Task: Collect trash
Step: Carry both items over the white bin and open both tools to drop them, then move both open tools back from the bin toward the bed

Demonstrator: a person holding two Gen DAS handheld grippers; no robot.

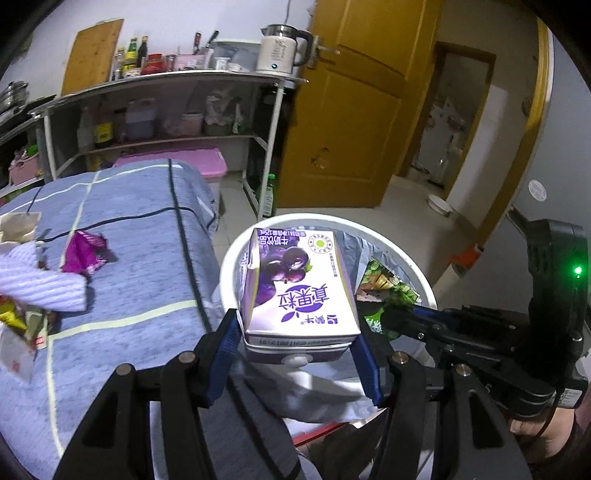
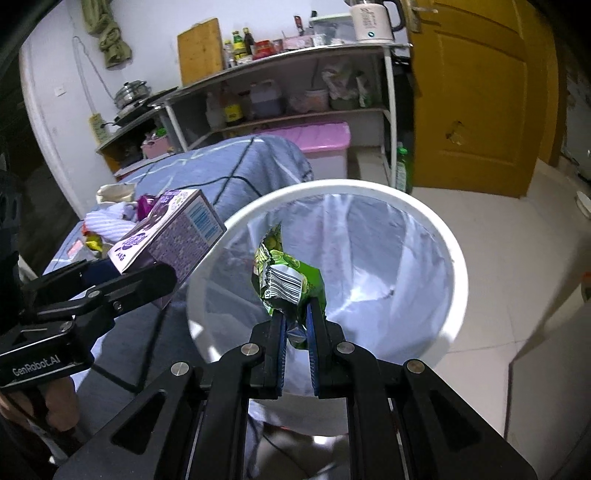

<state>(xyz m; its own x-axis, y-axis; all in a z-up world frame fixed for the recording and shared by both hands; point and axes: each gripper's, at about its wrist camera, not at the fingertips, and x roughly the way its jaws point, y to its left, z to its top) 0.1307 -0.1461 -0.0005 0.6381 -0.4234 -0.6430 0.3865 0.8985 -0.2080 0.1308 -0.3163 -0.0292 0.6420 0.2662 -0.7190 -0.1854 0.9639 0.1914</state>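
While held over the white bin (image 1: 421, 273), the purple carton (image 1: 299, 291) sits pinched between the left gripper (image 1: 295, 354) fingers; wrappers (image 1: 86, 254) lie on the bed (image 1: 140, 229) near its edge. Right wrist: right gripper (image 2: 295, 325) fingers pinch a green wrapper (image 2: 288, 273) above the bin's lined opening.

- The walls (image 1: 192, 18) are painted white.
- The floor (image 2: 535, 258) has pale glossy tiles.
- A big yellow-brown wooden door (image 1: 354, 110) stands beside an open doorway (image 1: 454, 122) to another room.
- A metal shelf rack (image 1: 166, 110) stands against the wall; bottles and containers fill its two levels.
- A white electric kettle (image 1: 280, 48) stands on the top of the rack, and a wooden board (image 1: 92, 55) leans against the wall there.
- A pink plastic box (image 2: 314, 144) sits on the floor before the rack.
- A bed with a blue checked cover (image 1: 129, 229) is near the rack.
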